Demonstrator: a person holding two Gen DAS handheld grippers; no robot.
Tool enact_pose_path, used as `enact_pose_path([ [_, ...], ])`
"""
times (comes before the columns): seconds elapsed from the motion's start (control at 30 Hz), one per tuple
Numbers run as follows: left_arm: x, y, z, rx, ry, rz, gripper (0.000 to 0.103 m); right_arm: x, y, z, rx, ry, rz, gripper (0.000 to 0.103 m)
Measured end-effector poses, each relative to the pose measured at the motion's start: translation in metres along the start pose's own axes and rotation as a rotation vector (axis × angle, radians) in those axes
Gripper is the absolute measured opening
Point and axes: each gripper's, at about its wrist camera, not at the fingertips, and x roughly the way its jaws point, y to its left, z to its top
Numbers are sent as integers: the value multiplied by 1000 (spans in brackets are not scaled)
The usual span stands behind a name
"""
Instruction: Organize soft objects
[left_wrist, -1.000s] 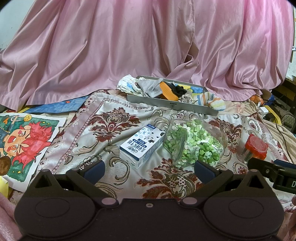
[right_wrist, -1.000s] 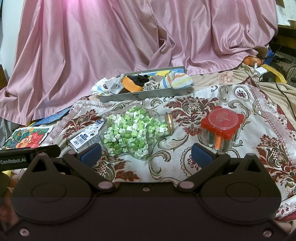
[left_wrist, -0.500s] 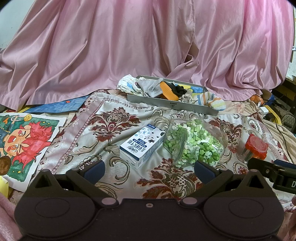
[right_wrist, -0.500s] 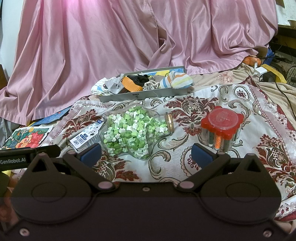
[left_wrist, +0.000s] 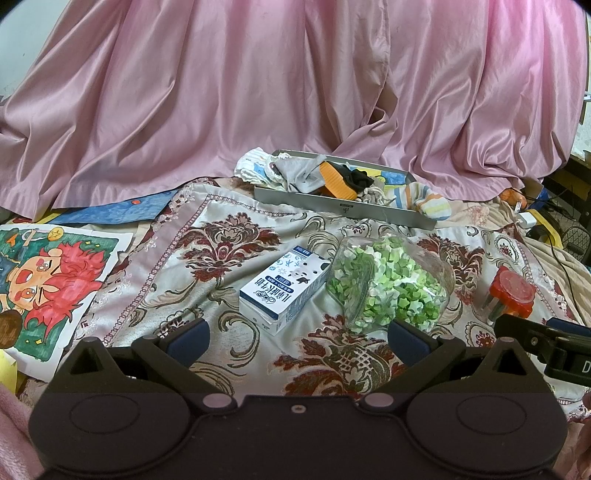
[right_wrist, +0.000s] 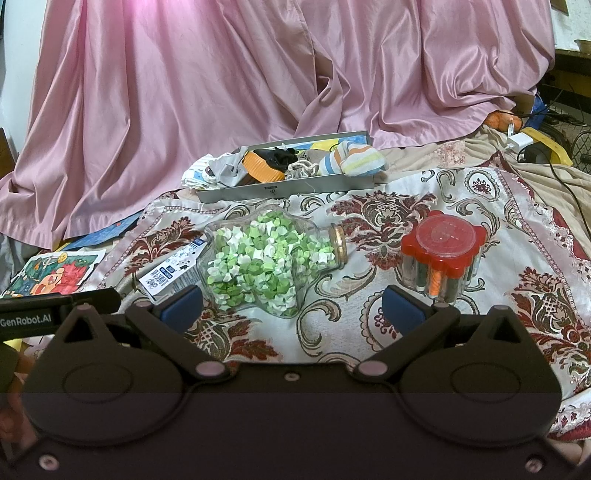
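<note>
A grey tray (left_wrist: 343, 204) (right_wrist: 280, 190) at the back of the patterned cloth holds soft things: a grey cloth (left_wrist: 303, 175), an orange piece (left_wrist: 334, 182) (right_wrist: 260, 168), a black cloth (left_wrist: 356, 177), a striped sock (left_wrist: 430, 201) (right_wrist: 360, 160) hanging over its right end, and a white patterned cloth (left_wrist: 253, 168) at its left end. My left gripper (left_wrist: 297, 338) is open and empty, low at the near edge. My right gripper (right_wrist: 291, 306) is open and empty too, beside it on the right.
A blue-and-white milk carton (left_wrist: 284, 290) (right_wrist: 173, 275) lies mid-cloth. A glass jar of green paper stars (left_wrist: 388, 284) (right_wrist: 269, 260) lies on its side next to it. A red-lidded container (left_wrist: 511, 293) (right_wrist: 439, 251) stands right. A drawing (left_wrist: 48, 277) lies left. A pink curtain (left_wrist: 295, 92) hangs behind.
</note>
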Motion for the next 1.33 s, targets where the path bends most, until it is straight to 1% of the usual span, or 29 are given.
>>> enact_pose_path([
  [0.87, 0, -1, 1, 1, 1, -1, 102, 0, 1, 0, 1, 1, -2, 103],
  [1.03, 0, 0, 0, -4, 0, 8, 102, 1, 1, 0, 1, 2, -2, 103],
  [1.33, -4, 2, -3, -11, -8, -17, 102, 0, 1, 0, 2, 6, -3, 103],
])
